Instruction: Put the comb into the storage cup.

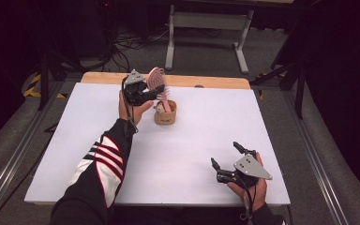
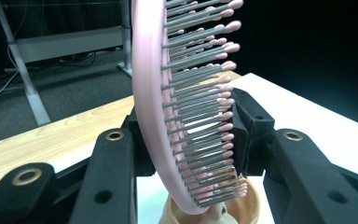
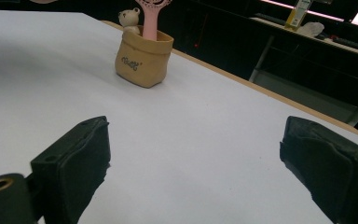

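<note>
We hold the left gripper (image 1: 155,92) at the far side of the table (image 1: 192,140), its jaws pinching the head of the pink brush (image 2: 186,107): one pad sits on the brush's back, the other on the bristle tips. The brush stands upright with its handle down in the tan pot (image 1: 165,115), beside a small bear figure (image 3: 129,19). Our right gripper (image 1: 226,158) rests near the table's front edge, well apart from the pot, jaws spread with nothing between them.

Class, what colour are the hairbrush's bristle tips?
Pink tips on grey bristles of the hairbrush; best in the left gripper view.
</note>
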A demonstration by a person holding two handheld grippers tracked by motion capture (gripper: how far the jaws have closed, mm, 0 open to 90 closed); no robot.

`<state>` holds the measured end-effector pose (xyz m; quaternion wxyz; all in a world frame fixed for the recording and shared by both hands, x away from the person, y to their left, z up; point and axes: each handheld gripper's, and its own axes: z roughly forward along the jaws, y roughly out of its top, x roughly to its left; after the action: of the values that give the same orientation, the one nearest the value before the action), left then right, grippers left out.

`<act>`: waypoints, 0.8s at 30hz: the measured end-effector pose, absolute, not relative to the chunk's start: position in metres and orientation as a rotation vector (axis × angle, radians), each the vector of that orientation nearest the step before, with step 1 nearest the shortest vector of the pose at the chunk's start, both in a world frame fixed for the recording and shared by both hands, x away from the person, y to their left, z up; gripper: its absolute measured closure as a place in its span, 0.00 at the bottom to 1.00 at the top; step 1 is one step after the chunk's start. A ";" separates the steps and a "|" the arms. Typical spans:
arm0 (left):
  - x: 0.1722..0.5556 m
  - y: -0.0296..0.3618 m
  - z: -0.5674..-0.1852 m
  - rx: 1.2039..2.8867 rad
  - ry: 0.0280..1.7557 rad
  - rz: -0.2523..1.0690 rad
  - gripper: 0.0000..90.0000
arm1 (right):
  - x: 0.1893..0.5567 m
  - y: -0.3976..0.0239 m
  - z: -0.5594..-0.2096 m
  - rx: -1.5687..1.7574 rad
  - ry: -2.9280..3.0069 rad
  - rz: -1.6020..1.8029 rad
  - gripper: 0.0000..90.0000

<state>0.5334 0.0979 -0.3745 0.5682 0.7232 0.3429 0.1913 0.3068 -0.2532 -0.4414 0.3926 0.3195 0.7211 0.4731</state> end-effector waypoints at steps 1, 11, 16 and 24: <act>0.534 0.099 -0.375 1.697 0.813 0.437 0.65 | 0.306 -0.252 -0.442 0.807 1.838 1.193 0.10; 0.542 0.107 -0.376 1.705 0.847 0.461 0.62 | 0.306 -0.251 -0.443 0.820 1.831 1.189 0.11; 0.545 0.112 -0.378 1.694 0.869 0.460 0.60 | 0.306 -0.249 -0.443 0.806 1.853 1.191 0.11; 0.549 0.121 -0.383 1.661 0.902 0.449 0.60 | 0.307 -0.246 -0.446 0.795 1.884 1.181 0.11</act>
<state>0.5487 0.1209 -0.3832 0.5643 0.7058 0.3835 0.1908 0.3068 -0.2459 -0.4457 0.3804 0.3114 0.7379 0.4624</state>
